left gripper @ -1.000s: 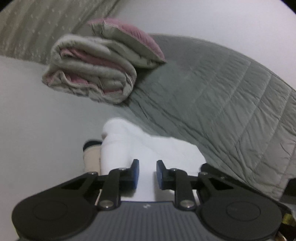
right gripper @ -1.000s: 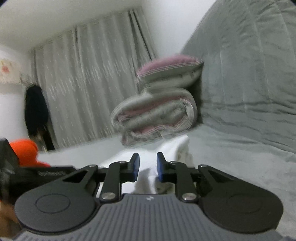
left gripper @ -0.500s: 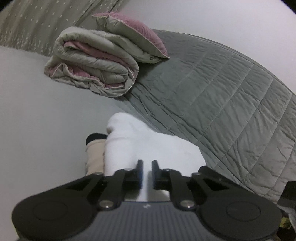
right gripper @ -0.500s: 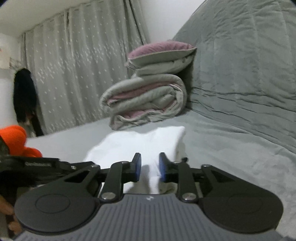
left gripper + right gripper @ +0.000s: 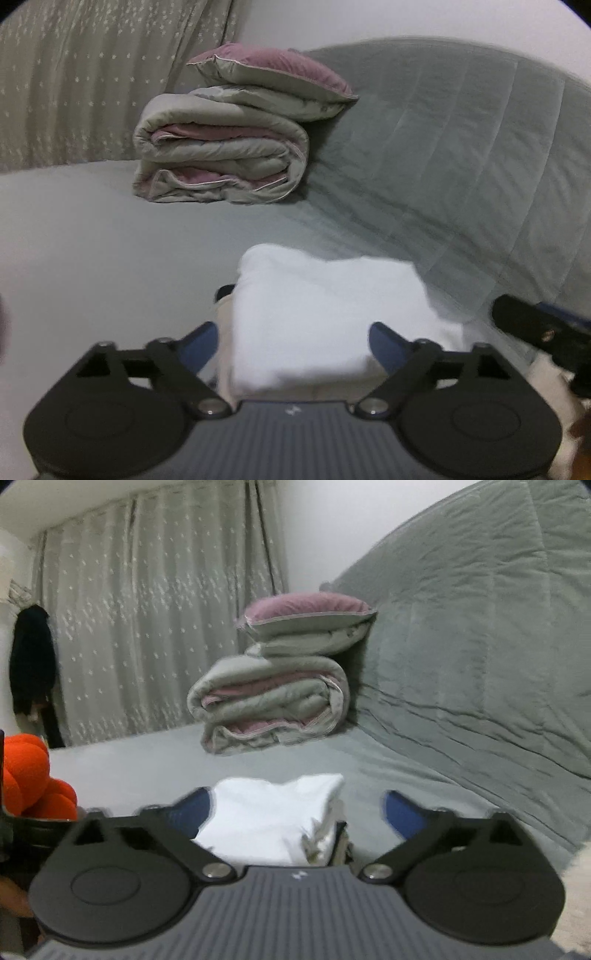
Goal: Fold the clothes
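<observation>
A folded white garment (image 5: 317, 314) lies on the grey bed (image 5: 103, 236), on top of a beige piece whose edge shows at its left. My left gripper (image 5: 295, 343) hovers just above its near edge, jaws opening wide, blue pads clear of the cloth. In the right wrist view the same white garment (image 5: 273, 812) lies below and between the spread fingers of my right gripper (image 5: 299, 808), whose jaws are also opening and touch nothing. The right gripper's black finger (image 5: 535, 332) shows at the right edge of the left wrist view.
A folded grey and pink duvet (image 5: 221, 162) with a pillow (image 5: 273, 74) on top sits at the back against the quilted grey headboard (image 5: 461, 155). Curtains (image 5: 147, 635) hang behind. An orange plush object (image 5: 29, 775) lies at the left.
Both grippers have gone from nearly shut on the white garment to wide open, releasing it. Both have lifted and pulled back, so the folded garment now lies free on the bed.
</observation>
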Demonstrator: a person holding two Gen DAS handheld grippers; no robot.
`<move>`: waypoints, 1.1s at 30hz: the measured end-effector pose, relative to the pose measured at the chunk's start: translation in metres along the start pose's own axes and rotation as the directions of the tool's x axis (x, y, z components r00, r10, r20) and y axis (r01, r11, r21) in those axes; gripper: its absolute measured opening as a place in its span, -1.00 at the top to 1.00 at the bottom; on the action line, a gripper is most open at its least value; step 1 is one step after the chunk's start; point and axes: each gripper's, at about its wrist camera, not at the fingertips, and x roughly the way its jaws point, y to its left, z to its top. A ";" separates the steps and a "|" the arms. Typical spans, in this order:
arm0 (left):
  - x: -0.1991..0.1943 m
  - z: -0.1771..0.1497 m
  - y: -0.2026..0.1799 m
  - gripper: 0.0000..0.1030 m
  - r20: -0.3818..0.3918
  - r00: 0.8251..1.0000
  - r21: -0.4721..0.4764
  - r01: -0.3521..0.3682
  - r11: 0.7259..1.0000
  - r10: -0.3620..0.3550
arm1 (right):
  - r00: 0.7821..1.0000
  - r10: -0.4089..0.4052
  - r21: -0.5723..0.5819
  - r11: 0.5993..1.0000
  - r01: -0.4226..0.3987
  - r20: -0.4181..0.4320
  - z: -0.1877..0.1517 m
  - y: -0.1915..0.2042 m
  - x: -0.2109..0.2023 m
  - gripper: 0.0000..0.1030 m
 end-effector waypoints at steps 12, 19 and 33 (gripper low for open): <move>-0.024 -0.039 0.003 -0.99 -0.285 0.931 0.130 -0.199 0.971 0.229 | 0.957 -0.156 -0.126 0.984 0.128 -0.244 -0.001 0.014 -0.011 -1.00; -0.016 -0.050 0.004 -0.99 -0.312 0.932 0.107 -0.159 0.981 0.185 | 0.942 -0.181 -0.252 0.962 0.110 -0.282 -0.017 0.033 -0.007 -1.00; -0.024 -0.050 -0.006 -0.99 -0.285 0.936 0.136 -0.174 0.975 0.207 | 0.934 -0.219 -0.264 0.954 0.144 -0.283 -0.020 0.028 -0.015 -1.00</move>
